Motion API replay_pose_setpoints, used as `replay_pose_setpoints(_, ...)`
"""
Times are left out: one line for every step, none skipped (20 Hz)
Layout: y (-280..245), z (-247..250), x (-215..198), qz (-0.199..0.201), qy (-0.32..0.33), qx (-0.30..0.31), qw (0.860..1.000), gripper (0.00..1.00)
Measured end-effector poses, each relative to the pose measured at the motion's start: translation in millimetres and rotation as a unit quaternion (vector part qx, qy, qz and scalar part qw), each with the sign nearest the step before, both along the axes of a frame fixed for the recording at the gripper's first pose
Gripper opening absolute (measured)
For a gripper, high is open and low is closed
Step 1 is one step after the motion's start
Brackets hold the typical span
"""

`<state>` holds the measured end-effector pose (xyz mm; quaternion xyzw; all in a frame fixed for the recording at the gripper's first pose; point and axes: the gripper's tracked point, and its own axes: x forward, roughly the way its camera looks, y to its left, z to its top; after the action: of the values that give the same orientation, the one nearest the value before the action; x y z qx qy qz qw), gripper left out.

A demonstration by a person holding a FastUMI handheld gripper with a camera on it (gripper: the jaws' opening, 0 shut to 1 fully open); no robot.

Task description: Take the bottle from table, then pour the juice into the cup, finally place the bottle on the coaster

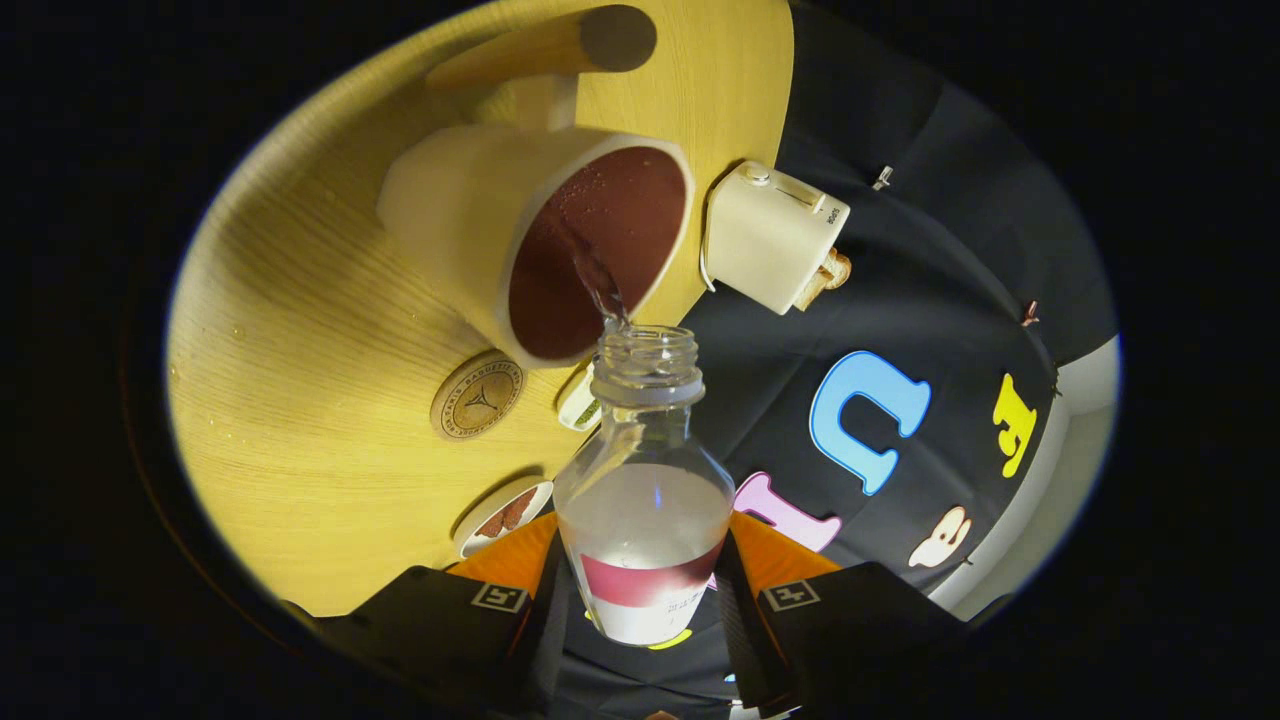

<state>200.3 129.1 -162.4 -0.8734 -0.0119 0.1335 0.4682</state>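
Clear plastic bottle (643, 490) with red label band is pinched between both fingers of the tool (645, 600), tipped, liquid streaming from its neck into the cream cup (480, 220) just ahead on the wooden worktop (300, 380).

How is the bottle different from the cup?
The bottle is clear, so you see the liquid inside; the cup is cream and solid. The bottle has a narrow neck; the cup has a wide mouth. The bottle is gripped between the gripper fingers, pouring; the cup sits on the table, catching the stream. Both hold liquid.
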Motion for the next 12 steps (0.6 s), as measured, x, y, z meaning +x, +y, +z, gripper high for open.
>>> replay_pose_setpoints(0, 1, -1, 0.003, -0.002, -0.004, 1.0, 0.69)
replay_pose_setpoints(2, 3, 1, 0.007, -0.004, -0.008, 1.0, 0.69)
replay_pose_setpoints(3, 4, 1, 0.012, -0.005, -0.013, 1.0, 0.69)
replay_pose_setpoints(6, 7, 1, 0.018, -0.009, -0.019, 1.0, 0.7)
replay_pose_setpoints(7, 10, 0, 0.024, -0.011, -0.022, 0.999, 0.69)
replay_pose_setpoints(9, 12, 1, 0.029, -0.013, -0.025, 0.999, 0.7)
replay_pose_setpoints(8, 12, -1, 0.032, -0.014, -0.03, 0.999, 0.7)
replay_pose_setpoints(10, 13, -1, 0.034, -0.015, -0.035, 0.999, 0.7)
replay_pose_setpoints(9, 14, -1, 0.035, -0.014, -0.037, 0.999, 0.69)
replay_pose_setpoints(10, 13, -2, 0.036, -0.015, -0.038, 0.998, 0.69)
replay_pose_setpoints(10, 14, -3, 0.037, -0.016, -0.04, 0.998, 0.69)
replay_pose_setpoints(11, 13, -4, 0.038, -0.015, -0.043, 0.998, 0.69)
